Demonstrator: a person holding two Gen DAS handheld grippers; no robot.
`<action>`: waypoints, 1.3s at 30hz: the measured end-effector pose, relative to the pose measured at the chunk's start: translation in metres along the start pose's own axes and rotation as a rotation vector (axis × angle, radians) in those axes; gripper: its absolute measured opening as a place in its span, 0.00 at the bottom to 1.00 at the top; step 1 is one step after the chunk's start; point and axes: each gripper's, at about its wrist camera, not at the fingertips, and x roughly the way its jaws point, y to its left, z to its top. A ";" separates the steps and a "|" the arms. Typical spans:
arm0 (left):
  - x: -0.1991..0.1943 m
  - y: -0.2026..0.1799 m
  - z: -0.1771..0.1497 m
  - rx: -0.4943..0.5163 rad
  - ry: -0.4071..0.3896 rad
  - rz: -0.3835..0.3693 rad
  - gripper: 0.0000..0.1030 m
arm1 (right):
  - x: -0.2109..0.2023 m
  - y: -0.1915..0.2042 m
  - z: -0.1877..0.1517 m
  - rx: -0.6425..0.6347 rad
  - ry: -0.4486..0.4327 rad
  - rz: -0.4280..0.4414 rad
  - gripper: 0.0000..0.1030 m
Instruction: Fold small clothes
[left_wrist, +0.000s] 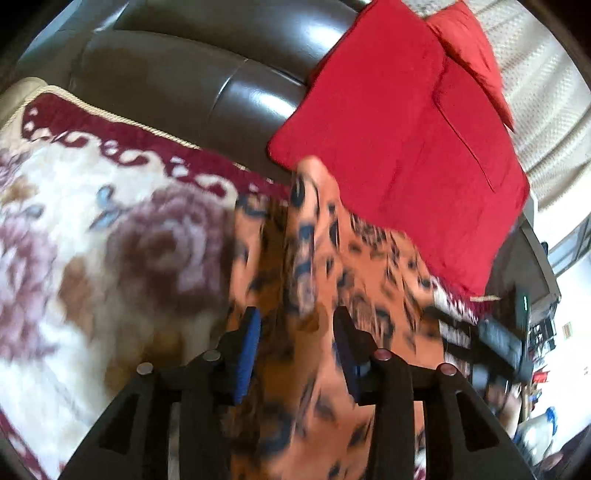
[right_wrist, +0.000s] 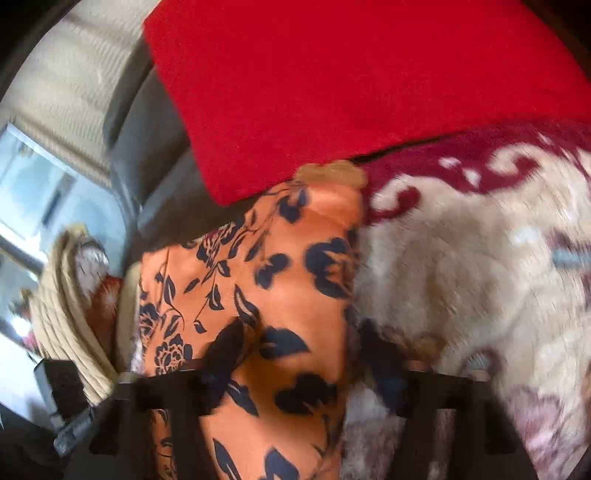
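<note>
Orange fabric with a dark floral print, the garment (left_wrist: 332, 266), lies on a cream and maroon floral blanket (left_wrist: 92, 221), its far end reaching a red cushion (left_wrist: 399, 122). The left gripper (left_wrist: 295, 325) has its blue-padded fingers spread apart, with the cloth running between them but not pinched. In the right wrist view the right gripper (right_wrist: 295, 350) is blurred, its fingers set wide over the garment (right_wrist: 280, 280) beside the blanket (right_wrist: 461, 266) and below the cushion (right_wrist: 332, 74); nothing looks clamped.
</note>
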 end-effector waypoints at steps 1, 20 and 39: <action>0.011 -0.001 0.011 -0.006 0.017 0.000 0.41 | -0.003 -0.004 -0.003 0.013 -0.006 0.014 0.72; 0.077 0.041 0.042 -0.114 0.067 0.120 0.12 | -0.006 -0.006 -0.030 -0.035 0.059 0.093 0.58; 0.038 0.010 -0.017 0.017 0.032 0.053 0.54 | 0.007 -0.026 -0.018 0.064 0.102 0.168 0.62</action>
